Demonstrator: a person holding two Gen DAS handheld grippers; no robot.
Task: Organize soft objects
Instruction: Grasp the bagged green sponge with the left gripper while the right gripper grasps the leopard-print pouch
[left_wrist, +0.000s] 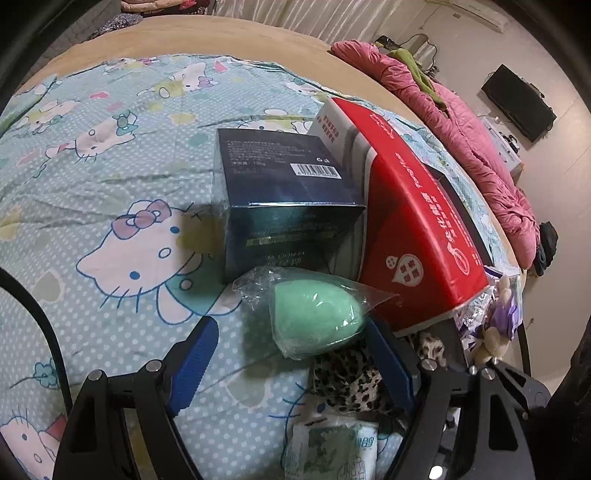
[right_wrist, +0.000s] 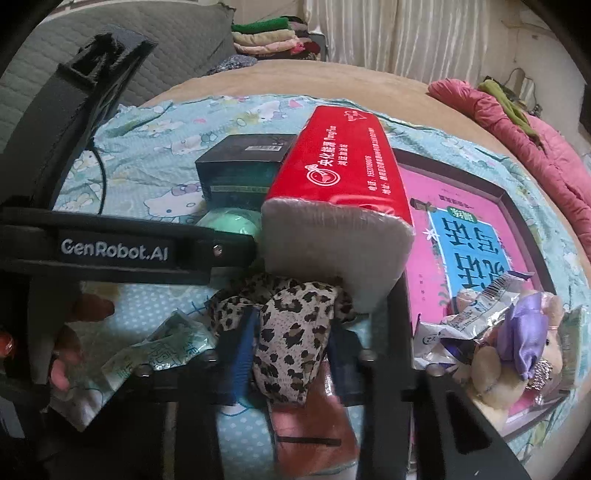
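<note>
Working over a bed covered with a pale blue cartoon-cat sheet (left_wrist: 110, 177), I hold one pair of tongs in each hand. My left tongs (left_wrist: 291, 343) stand wide apart around a mint green sponge (left_wrist: 317, 314), egg-shaped and sealed in a crinkly clear bag. The right-hand blue pad (left_wrist: 384, 354) touches the bag or sits just beside it; the other pad is well clear, so nothing is gripped yet. The sponge lies just in front of a dark blue box (left_wrist: 288, 199), beside a red pack of tissues (left_wrist: 417, 229).

My right tongs (right_wrist: 291, 350) are clamped on a leopard-print cloth (right_wrist: 291, 332), bunched into a soft lump between the blue pads, just below the white end of the tissue pack.

To finish the left pickup well, I judge I should centre the sponge between the pads, then close on the sponge itself, not just the loose film, which could slip. A gentle squeeze should do, since it will compress. I should lift the cloth straight up, because its loose folds lie against the tissue pack and a small wet-wipe packet (right_wrist: 162, 350).
</note>
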